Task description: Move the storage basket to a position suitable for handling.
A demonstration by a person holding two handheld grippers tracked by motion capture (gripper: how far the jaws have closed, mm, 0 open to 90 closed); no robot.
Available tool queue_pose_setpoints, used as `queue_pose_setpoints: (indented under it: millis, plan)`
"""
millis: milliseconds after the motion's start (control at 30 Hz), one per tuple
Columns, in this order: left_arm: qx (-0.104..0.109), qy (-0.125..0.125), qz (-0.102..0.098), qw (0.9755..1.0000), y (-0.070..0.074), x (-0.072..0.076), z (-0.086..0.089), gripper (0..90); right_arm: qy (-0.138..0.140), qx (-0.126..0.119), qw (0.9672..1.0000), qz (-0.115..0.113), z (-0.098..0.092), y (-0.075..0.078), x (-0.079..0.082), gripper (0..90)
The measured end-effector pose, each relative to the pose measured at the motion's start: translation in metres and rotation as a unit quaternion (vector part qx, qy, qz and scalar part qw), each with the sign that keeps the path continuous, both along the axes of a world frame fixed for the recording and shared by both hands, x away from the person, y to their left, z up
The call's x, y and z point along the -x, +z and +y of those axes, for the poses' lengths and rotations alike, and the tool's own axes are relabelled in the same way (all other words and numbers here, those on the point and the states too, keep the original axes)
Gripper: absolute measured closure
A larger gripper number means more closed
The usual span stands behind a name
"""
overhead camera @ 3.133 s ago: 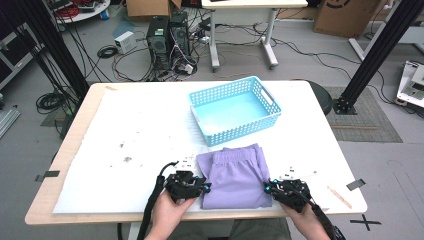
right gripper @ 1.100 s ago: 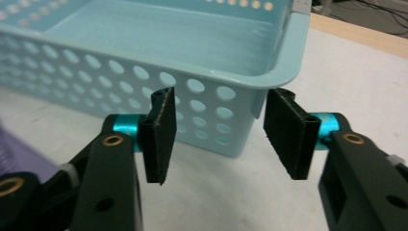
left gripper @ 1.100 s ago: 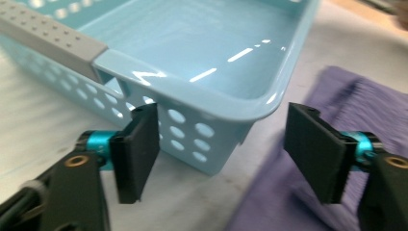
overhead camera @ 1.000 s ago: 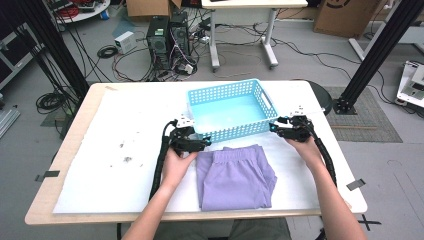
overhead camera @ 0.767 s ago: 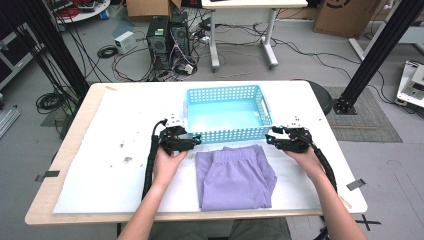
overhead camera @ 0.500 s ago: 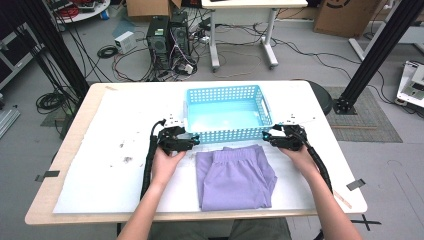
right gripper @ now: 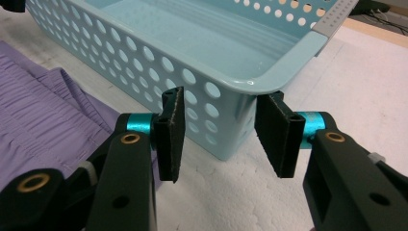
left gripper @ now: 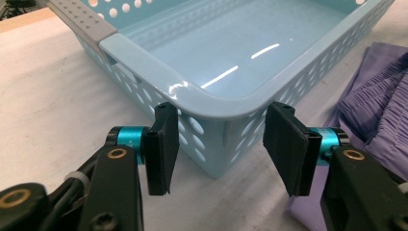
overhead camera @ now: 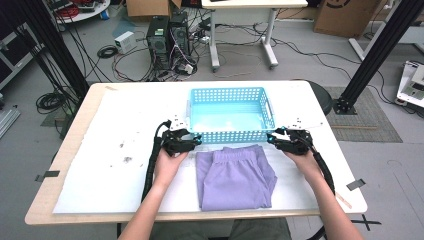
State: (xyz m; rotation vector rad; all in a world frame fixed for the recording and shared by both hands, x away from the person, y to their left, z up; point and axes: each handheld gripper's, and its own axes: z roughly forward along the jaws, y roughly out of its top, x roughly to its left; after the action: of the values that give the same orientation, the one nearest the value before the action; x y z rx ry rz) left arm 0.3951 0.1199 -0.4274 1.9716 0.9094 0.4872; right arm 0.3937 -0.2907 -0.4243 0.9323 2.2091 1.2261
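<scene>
Both of the person's forearms reach forward from the bottom of the high view, roughly parallel and well apart. The left hand [overhead camera: 169, 165] holds the left gripper [overhead camera: 196, 141], which points right; its 2 black jaws stand apart and have just been closing. The right hand [overhead camera: 304, 163] holds the right gripper [overhead camera: 270, 139], which points left toward the other; its 2 jaws also stand apart and have just been closing.
</scene>
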Motion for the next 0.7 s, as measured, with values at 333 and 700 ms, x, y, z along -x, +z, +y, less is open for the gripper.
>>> queue_pose_setpoints:
  millis: [333, 700]
  plan:
    - [0.01, 0.003, 0.005, 0.9999, -0.0013, 0.0015, 0.0007, 46.5, -0.013, 0.002, 0.9997, 0.018, 0.0024, 0.0013, 0.007, 54.7]
    - [0.007, 0.032, 0.002, 0.9995, 0.0037, 0.004, 0.0098, 31.3, -0.047, -0.014, 0.9986, 0.02, -0.0046, 0.0038, 0.0058, 27.0]
